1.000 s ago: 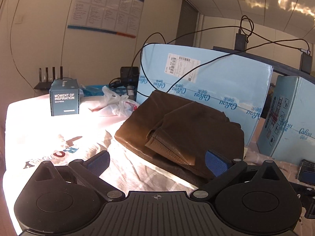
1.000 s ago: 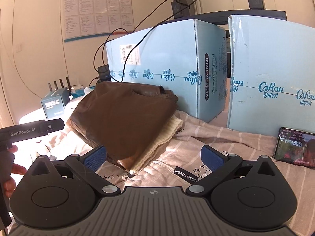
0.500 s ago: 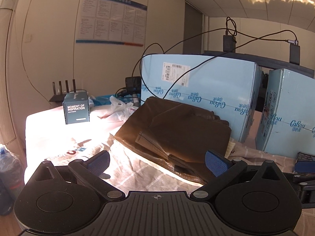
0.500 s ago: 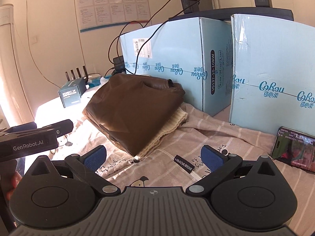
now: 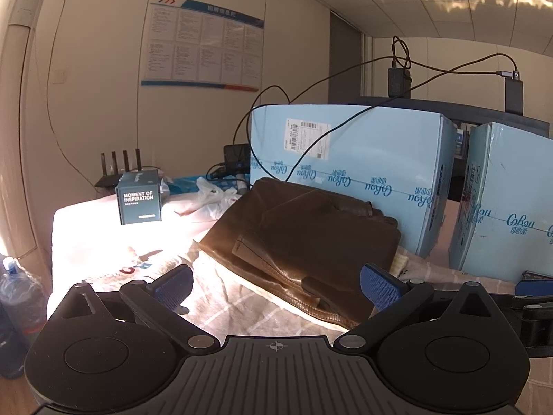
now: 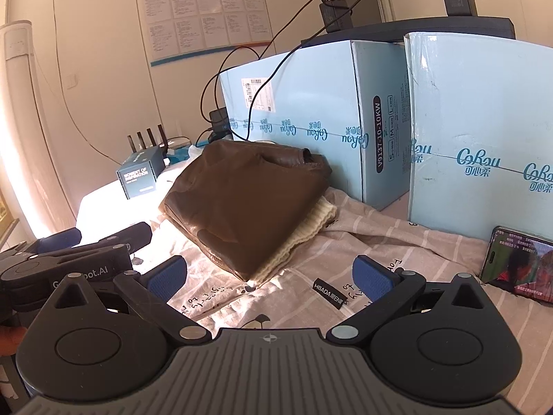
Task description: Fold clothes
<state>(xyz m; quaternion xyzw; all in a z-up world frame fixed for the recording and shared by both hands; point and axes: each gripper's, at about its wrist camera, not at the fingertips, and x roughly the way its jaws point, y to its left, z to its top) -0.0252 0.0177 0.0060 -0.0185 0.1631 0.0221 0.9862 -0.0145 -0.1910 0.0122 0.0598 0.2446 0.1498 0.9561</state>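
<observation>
- Office-like room, wall poster (image 5: 202, 52) at back; bed-like surface under a striped printed sheet (image 6: 397, 252) is serving as the folding area, strong sunlight washing out its left part.
- Brown leather jacket (image 5: 304, 235) is lying folded into a compact block on the sheet, far edge right beside the big light-blue carton (image 5: 352, 159); looks like it is parked there to keep the near sheet free.
- Cream knit garment (image 6: 311, 228) is peeking out from under the jacket in the right view, so the jacket is sitting on top as part of a stack.
- Left gripper (image 5: 274, 282) is hovering above the near sheet, jaws spread wide, nothing between the blue pads (image 5: 378, 285); not touching the jacket.
- Right gripper (image 6: 269, 275) is also hovering with jaws wide and empty, aimed at the stack's near corner; the left tool is showing at its left edge.
- Second light-blue carton (image 6: 484, 145) is standing to the right; phone (image 6: 515, 263) with a lit screen is leaning at its base, well clear of the stack.
- Small dark box (image 5: 140, 202) and white plastic bag (image 5: 211, 197) are sitting at the far left, away from the work.
- Judgement: fold on this jacket looks finished; both tools being empty and wide suggests readiness for another garment, none showing unfolded.
</observation>
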